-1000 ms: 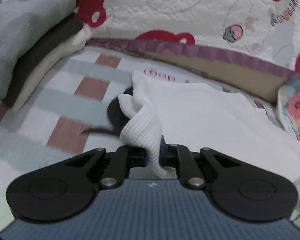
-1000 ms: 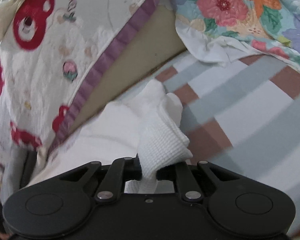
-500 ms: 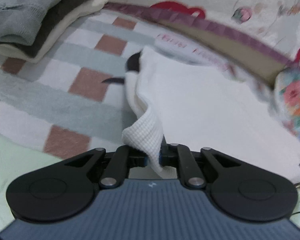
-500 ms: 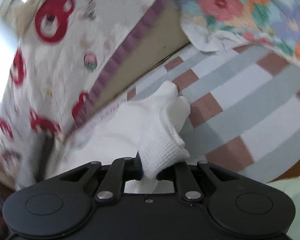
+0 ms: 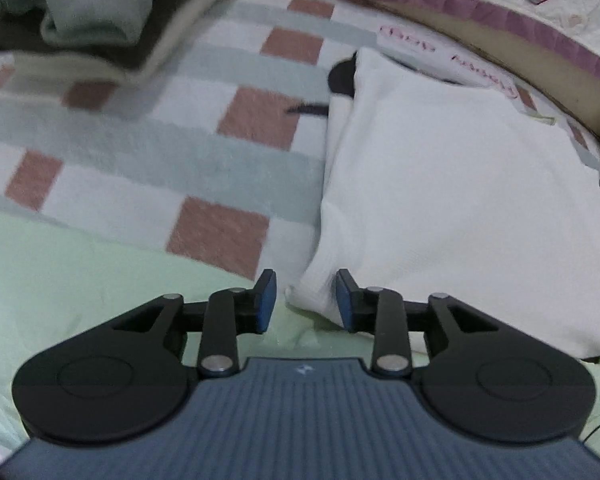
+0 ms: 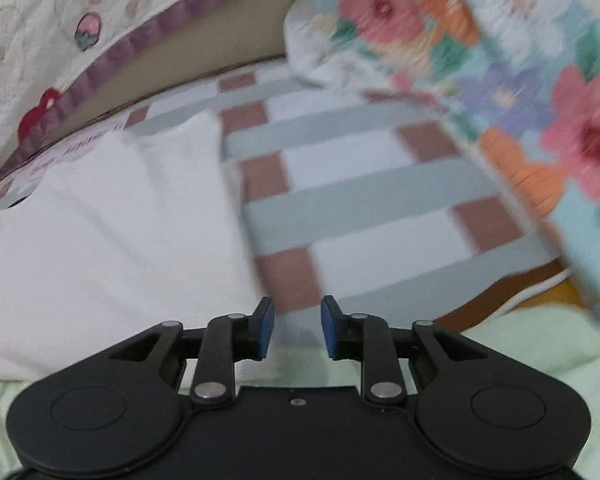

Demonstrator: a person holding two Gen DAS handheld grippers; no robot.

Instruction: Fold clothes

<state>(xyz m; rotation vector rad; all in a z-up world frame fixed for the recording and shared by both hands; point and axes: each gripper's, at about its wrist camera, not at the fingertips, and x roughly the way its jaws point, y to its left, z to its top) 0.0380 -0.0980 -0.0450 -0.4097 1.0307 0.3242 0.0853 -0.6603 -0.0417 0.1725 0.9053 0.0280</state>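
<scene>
- A folded white garment (image 5: 452, 200) lies flat on a checked blanket (image 5: 148, 152), near a bear-print quilt (image 6: 60, 20).
- The left gripper (image 5: 306, 300) is opening its jaws; the garment's near corner sits between the pads, unpinched.
- The right gripper (image 6: 296, 330) is opening its jaws beside the garment's edge, nothing between them.
- A stack of 3 folded clothes (image 5: 92, 20) sits well apart.

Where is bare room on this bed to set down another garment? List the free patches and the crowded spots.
Free: checked blanket between the folded clothes stack and the white garment; also checked blanket between that garment and the floral quilt. Crowded: the stack's corner, under the quilt's edge, and along the bear-print quilt.
</scene>
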